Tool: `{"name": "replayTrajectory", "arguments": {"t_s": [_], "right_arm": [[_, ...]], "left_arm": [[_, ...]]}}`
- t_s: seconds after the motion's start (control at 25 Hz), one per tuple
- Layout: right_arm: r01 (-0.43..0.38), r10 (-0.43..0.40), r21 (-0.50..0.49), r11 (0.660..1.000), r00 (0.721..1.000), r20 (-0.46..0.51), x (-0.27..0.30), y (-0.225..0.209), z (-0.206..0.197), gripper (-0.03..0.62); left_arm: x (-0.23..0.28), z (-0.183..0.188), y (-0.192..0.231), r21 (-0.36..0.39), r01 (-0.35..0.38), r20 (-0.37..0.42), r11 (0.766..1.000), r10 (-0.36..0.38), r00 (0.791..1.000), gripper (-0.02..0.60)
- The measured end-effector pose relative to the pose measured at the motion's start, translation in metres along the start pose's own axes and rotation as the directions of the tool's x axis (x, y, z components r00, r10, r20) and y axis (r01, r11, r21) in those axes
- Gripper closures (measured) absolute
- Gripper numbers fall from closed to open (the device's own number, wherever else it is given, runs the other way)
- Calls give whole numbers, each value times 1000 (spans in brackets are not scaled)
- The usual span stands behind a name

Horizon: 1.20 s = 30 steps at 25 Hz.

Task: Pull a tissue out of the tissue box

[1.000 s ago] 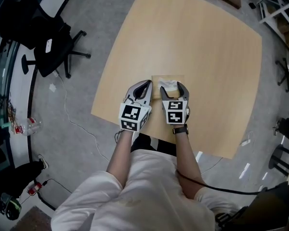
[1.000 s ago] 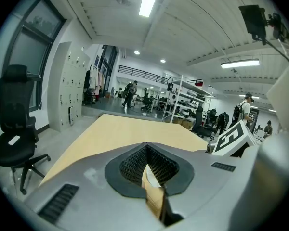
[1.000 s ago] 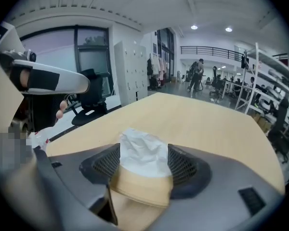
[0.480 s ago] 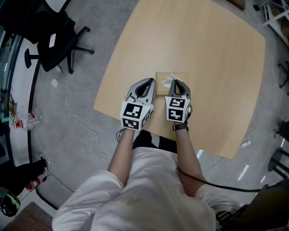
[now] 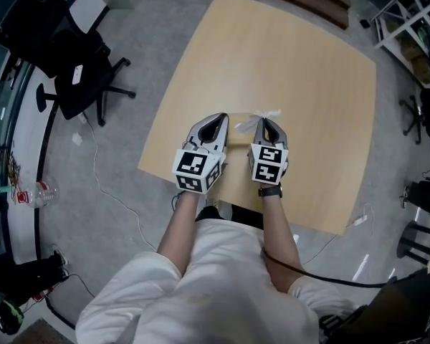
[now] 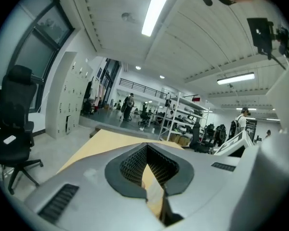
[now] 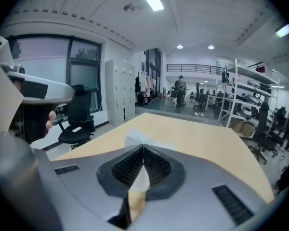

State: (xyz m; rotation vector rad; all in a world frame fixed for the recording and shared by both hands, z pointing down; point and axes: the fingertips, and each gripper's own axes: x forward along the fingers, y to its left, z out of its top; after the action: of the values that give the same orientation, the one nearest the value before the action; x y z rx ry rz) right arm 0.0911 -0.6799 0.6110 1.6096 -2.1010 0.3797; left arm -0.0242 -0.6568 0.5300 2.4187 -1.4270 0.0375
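– Left gripper point(image 5: 216, 120): how is it to be entered?
– Item 1. The jaws are pressed together at the tips, and nothing is seen clamped between the pads. It is placed by the near edge of the table point(image 5: 308, 84), just left of the tissue box point(image 5: 238, 138). Contact with the box cannot be told. No change of place is noted over the last second.

– And the box itself?
– Item 2. It is lodged between the two grippers and mostly covered by them, so only a tan strip is shown. It is judged not to have been shifted.

– Right gripper point(image 5: 264, 122)?
– Item 3. The jaws are closed on the tissue point(image 5: 271, 113); in the right gripper view a white fold is seen between the pads and just beyond the tips. A second ago these jaws were spread over the box top. Half a second ago they had been shut on the tuft. Now the tuft has been drawn out into a longer white strip, trailing to the far right of the tips.

– What is to be noted for the task?
– The grasp is recorded as made and the pull as under way. Whether the tissue's tail has been freed from the slot is hidden by the grippers, so release is not yet entered. Further lift is judged necessary, with the box to be held down should it ride up.
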Motion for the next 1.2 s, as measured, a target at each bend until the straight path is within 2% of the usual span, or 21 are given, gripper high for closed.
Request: {"name": "replayTrajectory", "arguments": {"t_s": [0.2, 0.4, 0.6, 0.8, 1.0, 1.2], "right_arm": [[16, -16, 0, 1000, 996, 89, -35, 1, 28, 589], [43, -44, 11, 999, 977, 210, -73, -6, 67, 589], [77, -86, 39, 996, 937, 339, -113, -15, 110, 589], [73, -78, 29, 997, 892, 446, -154, -16, 151, 589], [138, -125, 11, 990, 856, 501, -184, -21, 173, 589], [133, -128, 30, 991, 836, 534, -198, -23, 185, 589]], "left_arm": [[-15, 55, -17, 38, 30, 116, 999, -34, 993, 592], [-27, 73, -34, 75, 51, 150, 996, -62, 987, 592], [-38, 97, -47, 132, 57, 189, 990, -82, 979, 592], [-52, 126, -59, 163, 44, 260, 986, -86, 962, 592], [-58, 143, -71, 219, 32, 286, 975, -96, 953, 592], [-62, 154, -81, 247, 40, 301, 968, -116, 946, 592]]}}
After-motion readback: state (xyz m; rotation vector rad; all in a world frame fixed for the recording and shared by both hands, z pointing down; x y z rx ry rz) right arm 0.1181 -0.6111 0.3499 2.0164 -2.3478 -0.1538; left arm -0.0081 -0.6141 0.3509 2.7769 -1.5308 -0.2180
